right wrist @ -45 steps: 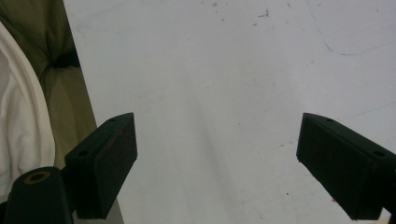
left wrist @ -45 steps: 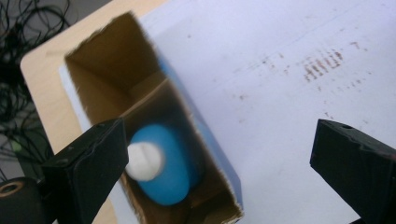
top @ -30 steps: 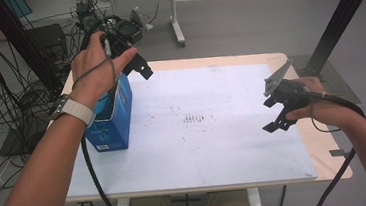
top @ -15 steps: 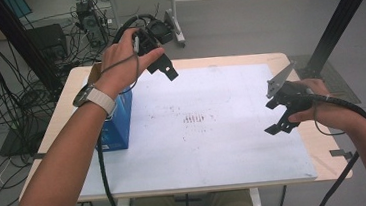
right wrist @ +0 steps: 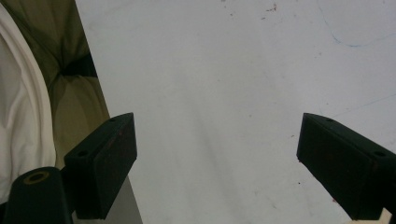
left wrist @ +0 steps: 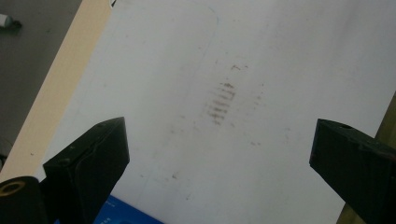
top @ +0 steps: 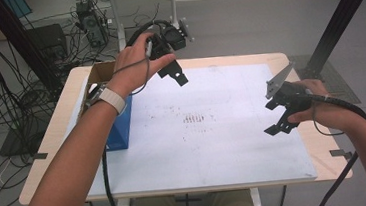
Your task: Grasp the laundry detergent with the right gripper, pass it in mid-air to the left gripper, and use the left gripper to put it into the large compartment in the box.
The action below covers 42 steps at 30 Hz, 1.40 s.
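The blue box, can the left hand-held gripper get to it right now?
Probably yes. The left hand-held gripper hangs open and empty over the table's far edge, beside the blue box. Nothing lies between them, though the person's own forearm passes over the box.

The high view looks forward and down from above the person's side, taking in the whole pale wooden table [top: 63,138] and its white sheet [top: 210,146]. The left gripper view hangs close over that sheet, facing its brown smudges [left wrist: 222,100], which the high view shares mid-sheet. The right gripper view looks down close at the sheet's near edge.
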Tool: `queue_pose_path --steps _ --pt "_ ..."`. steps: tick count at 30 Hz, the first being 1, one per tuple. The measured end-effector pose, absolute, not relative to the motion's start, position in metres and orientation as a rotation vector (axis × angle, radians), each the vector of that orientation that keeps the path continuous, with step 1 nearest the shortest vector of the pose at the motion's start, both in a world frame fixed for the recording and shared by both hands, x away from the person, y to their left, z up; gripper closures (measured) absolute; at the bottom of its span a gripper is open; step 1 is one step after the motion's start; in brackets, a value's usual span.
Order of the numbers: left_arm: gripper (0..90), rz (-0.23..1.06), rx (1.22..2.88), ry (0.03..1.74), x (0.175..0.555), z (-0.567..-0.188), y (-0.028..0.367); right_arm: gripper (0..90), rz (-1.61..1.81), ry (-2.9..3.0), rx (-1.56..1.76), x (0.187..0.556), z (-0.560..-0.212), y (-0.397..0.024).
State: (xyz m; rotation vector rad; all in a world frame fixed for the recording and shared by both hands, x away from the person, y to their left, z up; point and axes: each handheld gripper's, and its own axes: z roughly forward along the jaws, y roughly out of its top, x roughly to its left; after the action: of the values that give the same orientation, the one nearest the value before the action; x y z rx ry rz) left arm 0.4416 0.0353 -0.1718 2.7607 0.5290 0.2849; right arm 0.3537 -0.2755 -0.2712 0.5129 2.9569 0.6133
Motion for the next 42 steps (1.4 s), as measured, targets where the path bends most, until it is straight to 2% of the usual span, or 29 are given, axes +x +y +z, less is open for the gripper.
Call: queue_pose_path --steps 24,42 --pt "5.1 0.212 2.814 0.457 0.442 -0.211 0.014 11.9 0.616 2.958 0.51 0.35 -0.272 -0.277" --pt "5.1 0.212 2.816 0.465 0.442 -0.214 0.011 11.7 0.626 2.951 0.507 0.35 -0.272 -0.278"
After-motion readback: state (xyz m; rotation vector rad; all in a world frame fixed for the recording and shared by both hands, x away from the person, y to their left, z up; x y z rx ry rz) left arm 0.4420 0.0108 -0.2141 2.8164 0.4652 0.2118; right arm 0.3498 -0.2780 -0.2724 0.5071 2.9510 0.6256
